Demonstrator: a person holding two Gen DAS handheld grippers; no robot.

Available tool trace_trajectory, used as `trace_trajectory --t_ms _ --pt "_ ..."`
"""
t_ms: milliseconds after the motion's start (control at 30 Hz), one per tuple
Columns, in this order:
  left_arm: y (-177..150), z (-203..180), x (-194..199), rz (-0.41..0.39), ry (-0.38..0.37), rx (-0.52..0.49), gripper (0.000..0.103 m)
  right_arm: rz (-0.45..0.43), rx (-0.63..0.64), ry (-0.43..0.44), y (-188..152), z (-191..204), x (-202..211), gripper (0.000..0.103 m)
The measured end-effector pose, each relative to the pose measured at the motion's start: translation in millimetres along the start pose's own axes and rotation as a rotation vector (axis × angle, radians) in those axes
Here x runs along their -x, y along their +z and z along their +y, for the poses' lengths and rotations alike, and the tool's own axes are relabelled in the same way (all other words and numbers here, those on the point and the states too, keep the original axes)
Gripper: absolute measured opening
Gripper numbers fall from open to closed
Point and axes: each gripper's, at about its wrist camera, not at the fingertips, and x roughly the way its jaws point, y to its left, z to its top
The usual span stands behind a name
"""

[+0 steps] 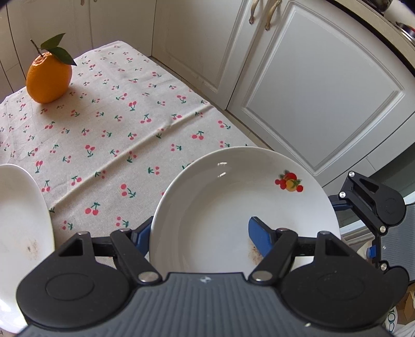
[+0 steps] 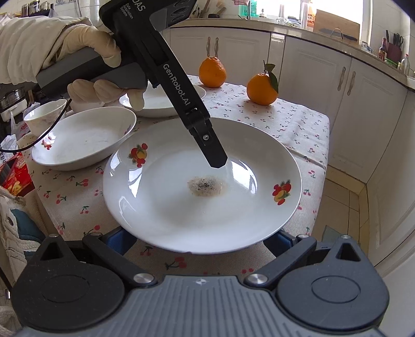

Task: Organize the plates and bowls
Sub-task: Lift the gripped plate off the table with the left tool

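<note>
plate [image 2: 202, 197] stain shows only from right wrist.

Both views are bright with daylight; a window [image 2: 332, 10] at the top of the right view is blown out. Glare streaks are seen on the plate [image 2: 241, 171]. A soft shadow is cast beside the orange [image 1: 48, 77]. Strong fisheye bending and dark corners are seen; focus is sharp.

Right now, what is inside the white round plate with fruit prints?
Inside the white round plate with fruit prints lies a small brownish speckled stain. The left gripper clamps the rim; what lies beneath the plate is covered.
</note>
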Motion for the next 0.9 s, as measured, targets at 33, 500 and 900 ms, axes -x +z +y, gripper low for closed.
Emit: trace_trajectory --t_ms 33,500,900 --pt "2.8 2.0 0.0 -0.006 0.004 0.004 0.074 0.0 0.005 -0.001 2.4 -2.9 -1.9 0.103" --pt "43.8 28.7 -19.8 -0.045 0.021 0.006 0.074 -0.009 0.001 -0.011 20.3 -41.7 -26.6 0.103" --pt "53.0 44.7 -42.6 -0.038 0.024 0.039 0.074 0.011 -0.034 -0.016 25.1 -54.3 -43.8 0.103"
